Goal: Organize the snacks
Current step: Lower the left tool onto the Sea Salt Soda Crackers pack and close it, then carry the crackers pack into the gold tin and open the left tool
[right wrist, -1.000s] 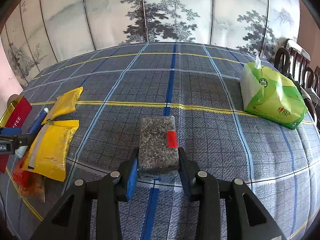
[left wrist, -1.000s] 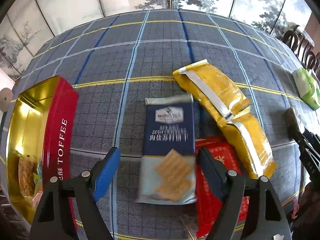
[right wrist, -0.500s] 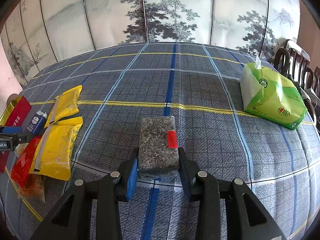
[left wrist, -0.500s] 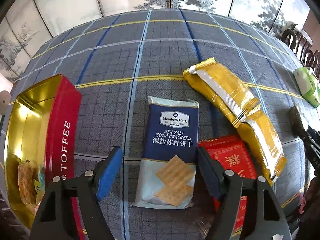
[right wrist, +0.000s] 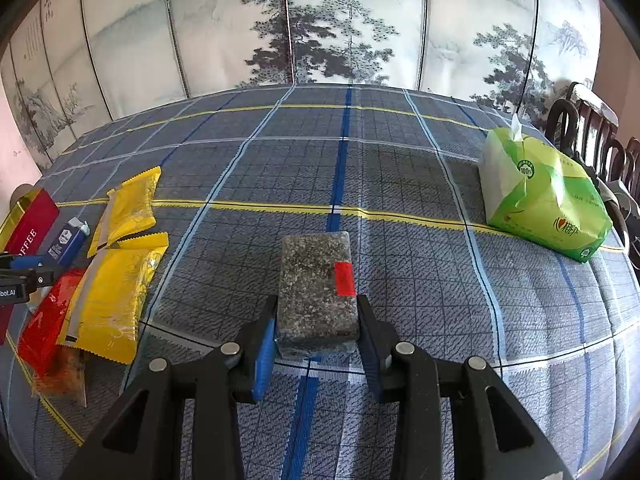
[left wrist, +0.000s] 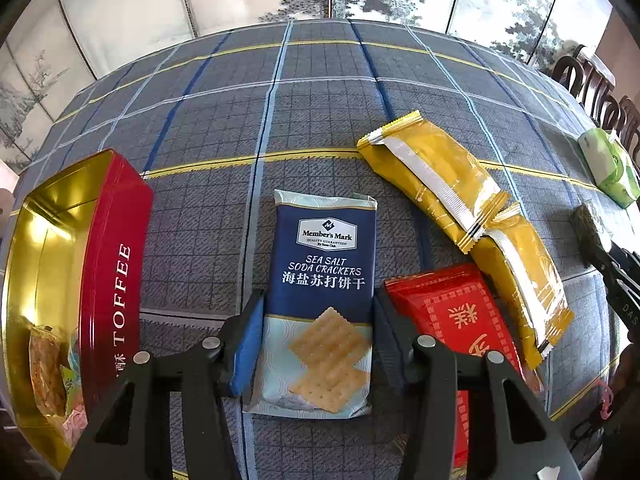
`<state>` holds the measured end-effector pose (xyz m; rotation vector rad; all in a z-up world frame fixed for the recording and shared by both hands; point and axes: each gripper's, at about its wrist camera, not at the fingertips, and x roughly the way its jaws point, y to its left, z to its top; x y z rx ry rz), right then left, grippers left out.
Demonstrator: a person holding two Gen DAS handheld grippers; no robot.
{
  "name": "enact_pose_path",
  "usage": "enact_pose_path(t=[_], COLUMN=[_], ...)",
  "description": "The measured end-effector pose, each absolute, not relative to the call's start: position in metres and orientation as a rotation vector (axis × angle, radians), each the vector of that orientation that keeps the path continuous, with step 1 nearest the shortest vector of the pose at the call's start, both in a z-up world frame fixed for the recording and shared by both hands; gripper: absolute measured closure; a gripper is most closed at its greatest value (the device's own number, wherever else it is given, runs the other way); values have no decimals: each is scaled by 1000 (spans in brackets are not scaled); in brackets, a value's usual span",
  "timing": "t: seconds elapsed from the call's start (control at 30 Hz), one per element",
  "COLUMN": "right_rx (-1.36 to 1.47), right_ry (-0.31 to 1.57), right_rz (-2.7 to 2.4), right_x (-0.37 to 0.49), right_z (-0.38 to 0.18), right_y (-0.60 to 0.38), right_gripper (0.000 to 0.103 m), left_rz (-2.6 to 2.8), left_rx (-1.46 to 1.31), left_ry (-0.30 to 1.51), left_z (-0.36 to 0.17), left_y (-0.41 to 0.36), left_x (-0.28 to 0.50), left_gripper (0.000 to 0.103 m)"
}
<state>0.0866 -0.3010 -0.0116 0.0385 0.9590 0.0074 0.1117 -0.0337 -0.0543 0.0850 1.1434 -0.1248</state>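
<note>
The blue soda cracker packet (left wrist: 324, 304) lay flat on the plaid tablecloth (left wrist: 320, 92), between the red toffee tin (left wrist: 108, 248) on its left and a red snack packet (left wrist: 452, 312) just beside its right edge. The tin stood open, with wrapped snacks visible inside. Beyond the red packet two yellow wrappers (left wrist: 436, 172) lay end to end on a diagonal, their ends touching or overlapping; a green tissue pack (left wrist: 608, 164) sat well apart at the far right.

The cracker packet's long axis ran straight away from the left wrist camera, its printed top end at the far side and the cracker picture at the near end.

The left gripper (left wrist: 320, 340) straddled the packet's near half, its jaws closing, each finger right at one long edge; whether the pads already pressed the packet could not be told.

The right gripper (right wrist: 318, 338) was pinched on a speckled grey block (right wrist: 316, 288) with a red label, the block's long axis pointing away from that camera, resting on the cloth.
</note>
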Motion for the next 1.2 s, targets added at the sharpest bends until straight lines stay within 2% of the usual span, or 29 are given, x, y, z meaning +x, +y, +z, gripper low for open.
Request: enact_pose_path(t=[0.6, 1.2], right_rx=[11, 4], right_ry=[962, 962], right_rz=[-6, -12], right_x=[86, 84], right_z=[-11, -10], right_y=[-297, -296], right_gripper=[66, 66], left_rz=[-115, 53], left_rx=[48, 1], left_ry=[1103, 1026], left_z=[-19, 32], left_y=[-11, 89], left_x=[83, 53], left_gripper=[56, 56])
